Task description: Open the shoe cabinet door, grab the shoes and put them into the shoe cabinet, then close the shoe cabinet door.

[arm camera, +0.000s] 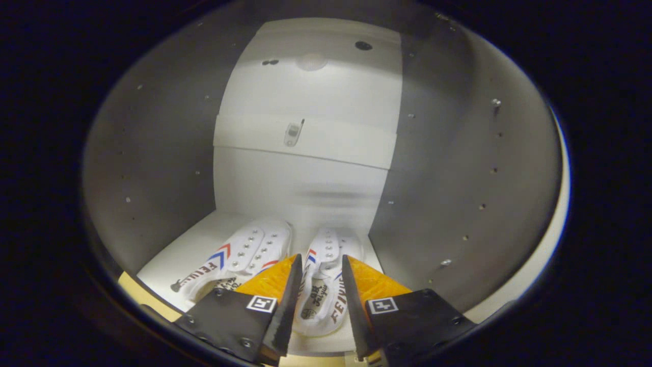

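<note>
Gripper fingers straddle the right shoe, jaws parted, not pressing it. Left shoe lies just beside, both on the cabinet floor.

I see light falling strongest on the cabinet's back panel, which glares near white toward its top, washing out detail there. Both side walls beside that panel sit in dull grey shade, darker toward their outer parts. Fisheye bending is heavy: the panel's straight edges bow, walls curve round it. A soft smeared band crosses the panel lower down, looks like blur or shadow, can't tell which. The shoes below the panel are well lit and fairly sharp. The gripper fingers, apart around one shoe, look dim and slightly soft.
</note>
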`<state>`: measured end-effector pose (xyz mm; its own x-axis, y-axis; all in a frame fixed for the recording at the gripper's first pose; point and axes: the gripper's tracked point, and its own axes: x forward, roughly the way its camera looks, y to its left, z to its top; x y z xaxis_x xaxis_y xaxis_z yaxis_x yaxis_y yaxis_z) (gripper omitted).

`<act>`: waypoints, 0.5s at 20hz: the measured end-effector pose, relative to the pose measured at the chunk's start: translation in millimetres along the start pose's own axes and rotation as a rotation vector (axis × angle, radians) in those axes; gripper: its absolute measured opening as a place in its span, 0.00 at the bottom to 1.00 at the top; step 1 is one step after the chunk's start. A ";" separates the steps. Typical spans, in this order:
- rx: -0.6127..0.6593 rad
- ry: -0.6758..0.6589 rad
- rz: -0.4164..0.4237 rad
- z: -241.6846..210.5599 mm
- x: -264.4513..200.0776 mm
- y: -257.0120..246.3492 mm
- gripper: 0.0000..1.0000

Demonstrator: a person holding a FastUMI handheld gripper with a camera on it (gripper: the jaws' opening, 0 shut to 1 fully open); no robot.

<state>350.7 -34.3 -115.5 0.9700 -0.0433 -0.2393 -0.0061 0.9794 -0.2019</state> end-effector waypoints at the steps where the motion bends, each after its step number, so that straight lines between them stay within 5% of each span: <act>1: 0.014 -0.022 0.007 8.5 -10.6 2.8 0.51; 10: 0.124 -0.152 0.078 59.5 -171.3 51.8 0.51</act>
<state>198.7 35.6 -28.5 0.9933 0.0542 -0.1018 -0.0613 0.9958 -0.0677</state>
